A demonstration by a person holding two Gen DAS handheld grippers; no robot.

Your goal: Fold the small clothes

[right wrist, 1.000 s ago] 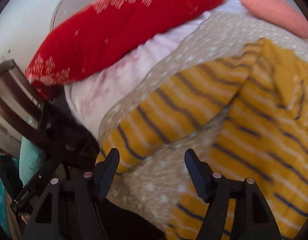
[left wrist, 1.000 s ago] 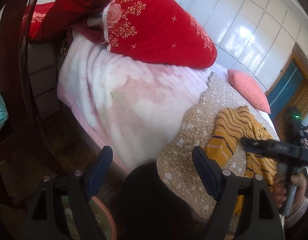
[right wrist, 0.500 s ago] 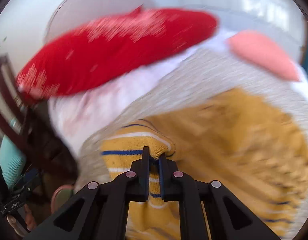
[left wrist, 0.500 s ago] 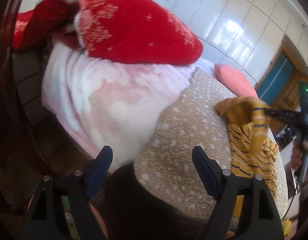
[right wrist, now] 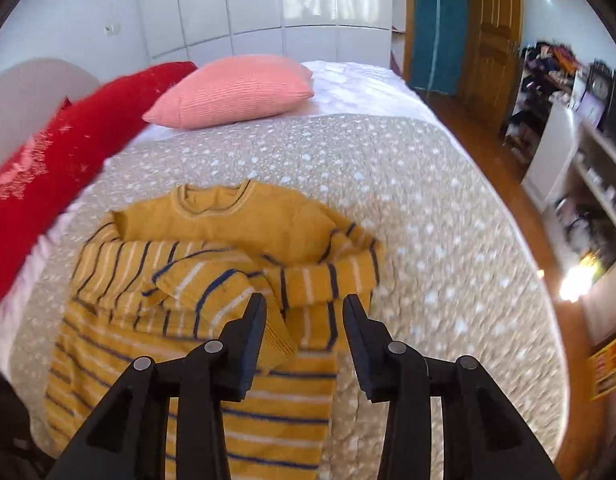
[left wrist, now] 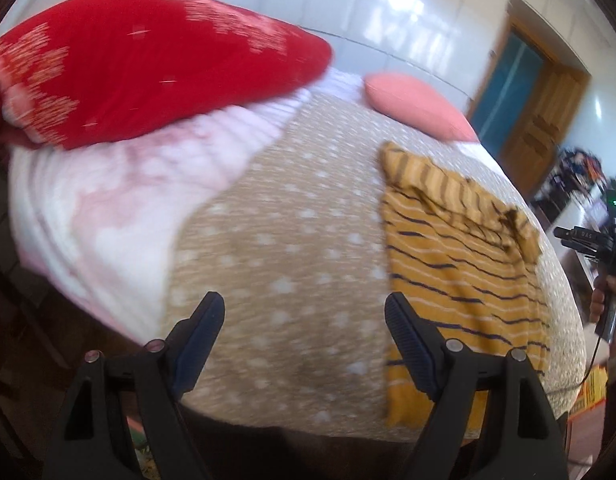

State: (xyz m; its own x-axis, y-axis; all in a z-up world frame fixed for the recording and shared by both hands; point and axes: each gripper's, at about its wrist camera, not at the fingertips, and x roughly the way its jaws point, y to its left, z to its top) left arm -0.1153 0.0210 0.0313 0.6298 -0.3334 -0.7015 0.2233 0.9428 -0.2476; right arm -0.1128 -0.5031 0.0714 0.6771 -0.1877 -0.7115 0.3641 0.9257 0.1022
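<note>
Your right gripper (right wrist: 304,320), clamped on the striped sweater's (right wrist: 196,360) sleeve (right wrist: 228,284) half a second ago, now gapes empty above it, that sleeve laid inward; your left gripper (left wrist: 304,320) waits spread.

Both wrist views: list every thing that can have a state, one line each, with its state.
Yellow striped sweater: flat on the bed, both sleeves folded across the chest, not gripped.
Left hand-held gripper: open, empty, over the dotted bedspread.
Right hand-held gripper: open, empty, above the sweater.
Pink pillow: lying on the bed.
Red pillow: lying on the bed, on the pink blanket.
</note>
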